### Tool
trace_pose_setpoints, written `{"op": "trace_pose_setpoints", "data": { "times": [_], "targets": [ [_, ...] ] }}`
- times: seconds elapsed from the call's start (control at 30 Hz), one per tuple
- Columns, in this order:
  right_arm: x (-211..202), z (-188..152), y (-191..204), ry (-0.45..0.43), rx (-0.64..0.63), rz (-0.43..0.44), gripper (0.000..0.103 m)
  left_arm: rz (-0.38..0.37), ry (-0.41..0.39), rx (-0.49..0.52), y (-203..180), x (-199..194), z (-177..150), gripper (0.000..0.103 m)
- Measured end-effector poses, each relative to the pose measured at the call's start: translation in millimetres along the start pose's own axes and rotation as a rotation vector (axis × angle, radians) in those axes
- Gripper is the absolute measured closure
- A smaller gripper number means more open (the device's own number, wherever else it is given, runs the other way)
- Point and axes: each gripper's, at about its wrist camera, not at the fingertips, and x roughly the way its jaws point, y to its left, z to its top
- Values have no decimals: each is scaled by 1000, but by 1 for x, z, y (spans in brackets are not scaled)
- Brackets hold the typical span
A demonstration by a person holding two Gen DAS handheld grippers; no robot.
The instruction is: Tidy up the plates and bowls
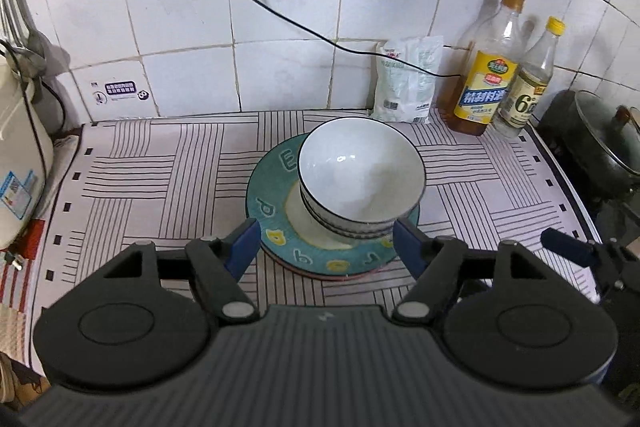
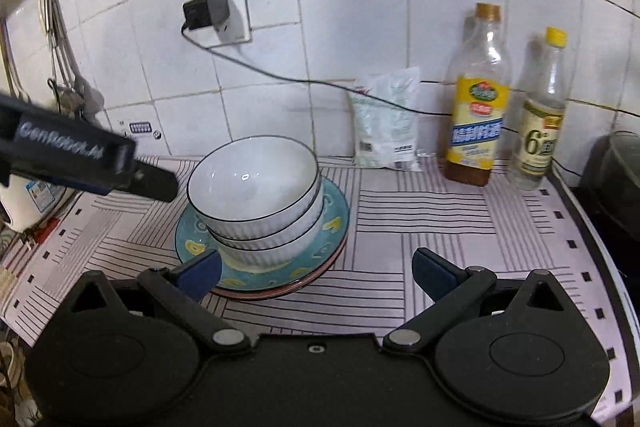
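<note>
White bowls (image 1: 362, 173) with black rims are stacked inside one another on a teal plate (image 1: 268, 211) with yellow shapes and letters. That plate rests on a reddish plate whose edge shows beneath it. My left gripper (image 1: 325, 249) is open and empty, just in front of the stack. My right gripper (image 2: 316, 273) is open and empty, in front and to the right of the bowl stack (image 2: 256, 187) and teal plate (image 2: 336, 223). The left gripper's body (image 2: 80, 159) shows at the left of the right wrist view.
The counter has a striped mat (image 1: 160, 179). Two bottles (image 1: 486, 79) and a white bag (image 1: 406, 79) stand against the tiled back wall. A pot with a lid (image 1: 604, 143) is on the right. A white appliance (image 1: 18, 155) stands on the left. A black cable (image 1: 320, 35) runs from the wall socket.
</note>
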Motion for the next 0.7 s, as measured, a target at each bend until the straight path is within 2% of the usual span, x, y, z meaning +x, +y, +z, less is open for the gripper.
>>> {"op": "trace_pose_setpoints", "data": {
  "times": [0.2, 0.33, 0.47, 0.6, 0.7],
  "targets": [
    [-30, -1, -4, -5, 32, -44, 1, 18, -28, 16, -4, -33, -13, 25],
    [-44, 2, -9, 21, 90, -163, 1, 24, -39, 22, -8, -54, -21, 25],
    [-60, 1, -15, 36, 127, -183, 1, 41, -59, 33, -11, -75, -33, 20],
    [-79, -2, -13, 38, 94, -195, 1, 66, -66, 51, -17, -91, -46, 11],
    [-92, -2, -9, 52, 76, -223, 0, 95, -56, 78, -21, -97, -57, 9]
  ]
}}
